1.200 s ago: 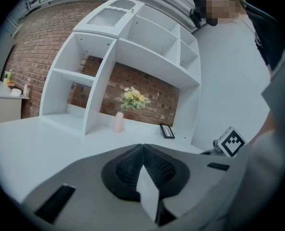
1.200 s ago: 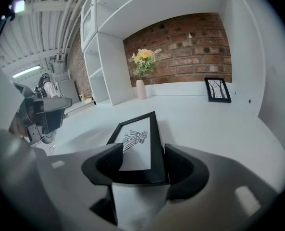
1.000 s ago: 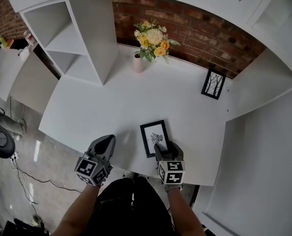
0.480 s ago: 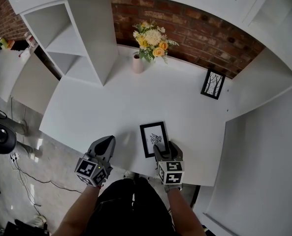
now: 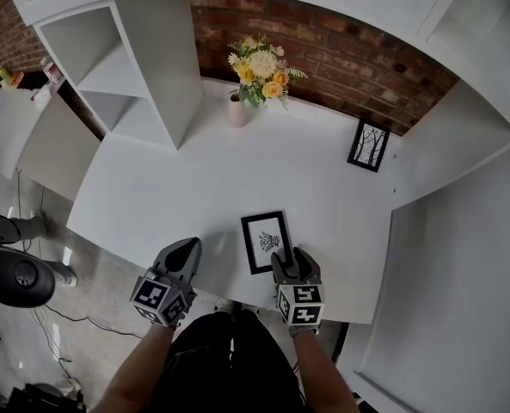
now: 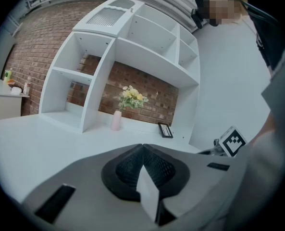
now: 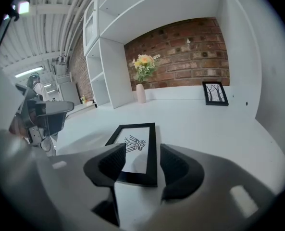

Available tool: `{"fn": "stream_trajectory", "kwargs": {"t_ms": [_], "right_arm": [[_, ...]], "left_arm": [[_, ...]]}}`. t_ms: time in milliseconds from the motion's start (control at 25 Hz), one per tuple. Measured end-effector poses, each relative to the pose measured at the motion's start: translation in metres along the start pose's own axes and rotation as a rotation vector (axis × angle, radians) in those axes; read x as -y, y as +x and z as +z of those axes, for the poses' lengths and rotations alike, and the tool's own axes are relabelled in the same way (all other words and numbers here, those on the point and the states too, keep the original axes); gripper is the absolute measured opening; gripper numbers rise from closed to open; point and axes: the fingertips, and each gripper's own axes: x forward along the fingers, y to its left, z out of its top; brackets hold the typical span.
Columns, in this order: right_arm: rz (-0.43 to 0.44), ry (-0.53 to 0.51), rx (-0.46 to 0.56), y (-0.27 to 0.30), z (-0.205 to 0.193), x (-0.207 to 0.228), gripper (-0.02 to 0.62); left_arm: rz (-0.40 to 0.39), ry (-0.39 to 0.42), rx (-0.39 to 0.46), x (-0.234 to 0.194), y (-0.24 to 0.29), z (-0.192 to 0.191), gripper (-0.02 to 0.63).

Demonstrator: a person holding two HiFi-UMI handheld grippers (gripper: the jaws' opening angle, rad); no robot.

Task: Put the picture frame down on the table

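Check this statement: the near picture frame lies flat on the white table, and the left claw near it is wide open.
One thing is wrong: the left claw is shut, not wide open. The left gripper view shows its jaws pressed together with nothing between them. The rest stands: the near picture frame lies flat on the white table, as the head view shows.

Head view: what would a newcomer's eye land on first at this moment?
The black picture frame lies flat near the front edge of the white table. Its near end is between the open jaws of the right hand-held gripper, which have just been closing slightly without pressing it. Next come the yellow flowers in a pink vase at the brick wall, and a second frame propped upright at the back right.
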Motion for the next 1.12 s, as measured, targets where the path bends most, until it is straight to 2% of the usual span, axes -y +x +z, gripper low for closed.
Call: {"fn": "stream_trajectory", "kwargs": {"t_ms": [640, 1120], "right_arm": [[-0.061, -0.032, 0.109, -0.03, 0.021, 0.015, 0.005], [-0.054, -0.051, 0.183, -0.047, 0.045, 0.018, 0.003]], "left_arm": [[-0.059, 0.009, 0.009, 0.018, 0.014, 0.003, 0.003], [-0.094, 0.018, 0.048, 0.03, 0.023, 0.02, 0.003]]}}
